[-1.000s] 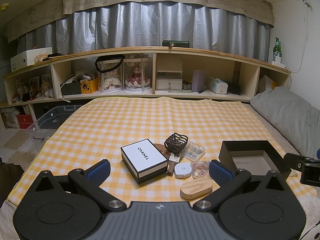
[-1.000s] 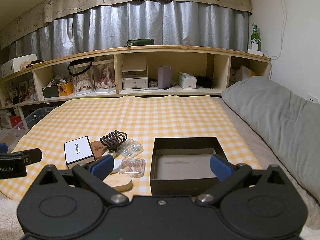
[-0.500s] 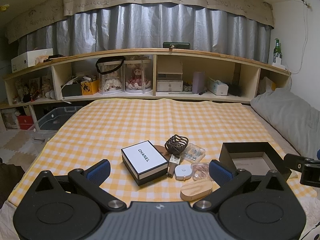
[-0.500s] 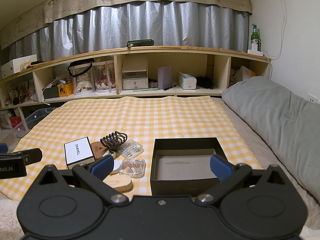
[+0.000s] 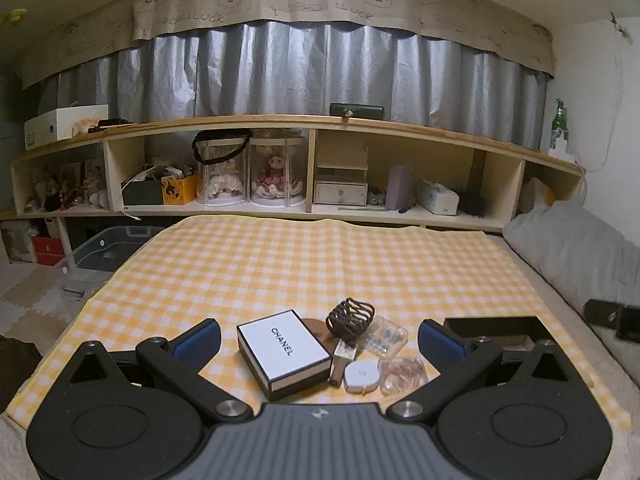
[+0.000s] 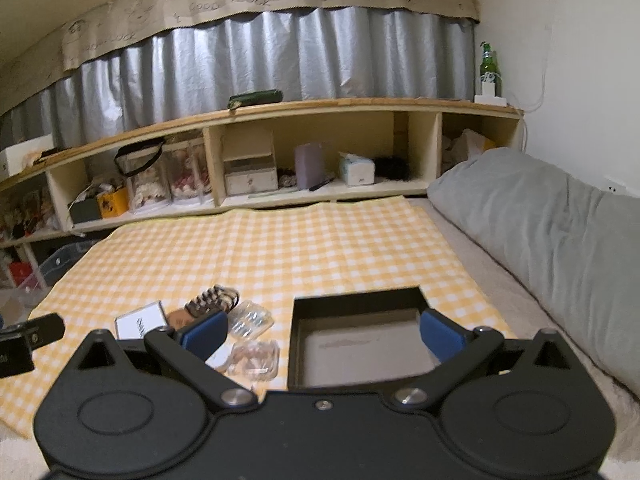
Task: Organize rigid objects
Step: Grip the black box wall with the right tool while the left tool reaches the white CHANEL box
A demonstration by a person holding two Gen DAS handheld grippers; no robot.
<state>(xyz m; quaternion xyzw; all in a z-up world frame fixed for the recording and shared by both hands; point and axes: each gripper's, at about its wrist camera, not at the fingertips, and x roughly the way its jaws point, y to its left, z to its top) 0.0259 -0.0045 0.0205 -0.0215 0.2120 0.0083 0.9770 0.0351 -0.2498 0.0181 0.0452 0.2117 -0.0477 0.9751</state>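
A small pile of rigid items lies on the yellow checked cloth point(image 5: 320, 264): a white box with a black edge point(image 5: 286, 350), a dark brown hair claw point(image 5: 351, 316), a round white tape measure point(image 5: 362, 376) and two clear plastic cases point(image 5: 402, 374). My left gripper point(image 5: 319, 342) hovers open just in front of the pile, holding nothing. To the right sits an open black box point(image 6: 356, 304) with a grey bottom and nothing in it. My right gripper point(image 6: 323, 335) is open, its fingers framing the box from the near side. The white box point(image 6: 140, 322) and hair claw point(image 6: 214, 300) lie left of it.
A long wooden shelf point(image 5: 320, 208) full of oddments runs along the far side, under a grey curtain. A grey pillow point(image 6: 540, 216) lies along the right. A clear storage bin point(image 5: 104, 248) stands on the floor at the left. The far half of the cloth is bare.
Both views have tipped upward, so the items sit lower in frame. The wooden oval piece has slipped behind the left gripper's body. The right view has rolled slightly and is blurred.
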